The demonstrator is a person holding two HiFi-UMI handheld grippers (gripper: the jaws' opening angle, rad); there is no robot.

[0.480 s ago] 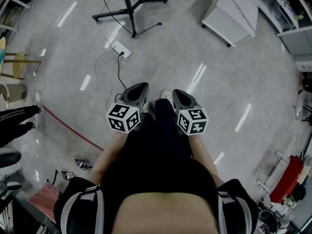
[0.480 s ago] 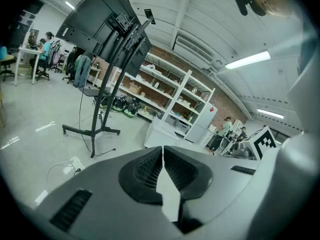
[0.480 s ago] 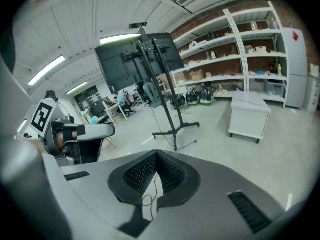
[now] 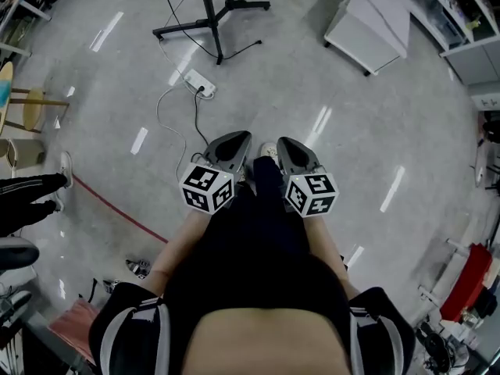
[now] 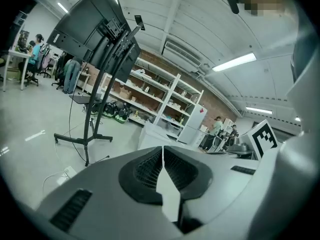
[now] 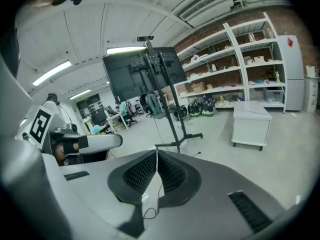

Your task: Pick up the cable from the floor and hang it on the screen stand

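Observation:
A white power strip (image 4: pixel 200 83) lies on the grey floor, with a thin white cable (image 4: pixel 159 114) looping left of it and a black cable (image 4: pixel 195 117) running from it toward my grippers. The black screen stand (image 4: pixel 211 14) has its base at the far side; its post (image 5: pixel 95 109) and dark screen (image 5: pixel 92 31) rise in the left gripper view, and the stand (image 6: pixel 170 109) also shows in the right gripper view. My left gripper (image 4: pixel 234 141) and right gripper (image 4: pixel 287 144) hang side by side at waist height, both shut and empty, well above the cables.
A white low cabinet (image 4: pixel 375 18) stands at the far right, with shelving (image 6: pixel 250 69) behind it. A red line (image 4: pixel 117 209) crosses the floor at left, near another person's leg (image 4: pixel 31 194). Wooden stools (image 4: pixel 31 104) sit at the far left.
My left gripper has drifted slightly right, closer to the right one. The view has shifted a little; both grippers stay shut.

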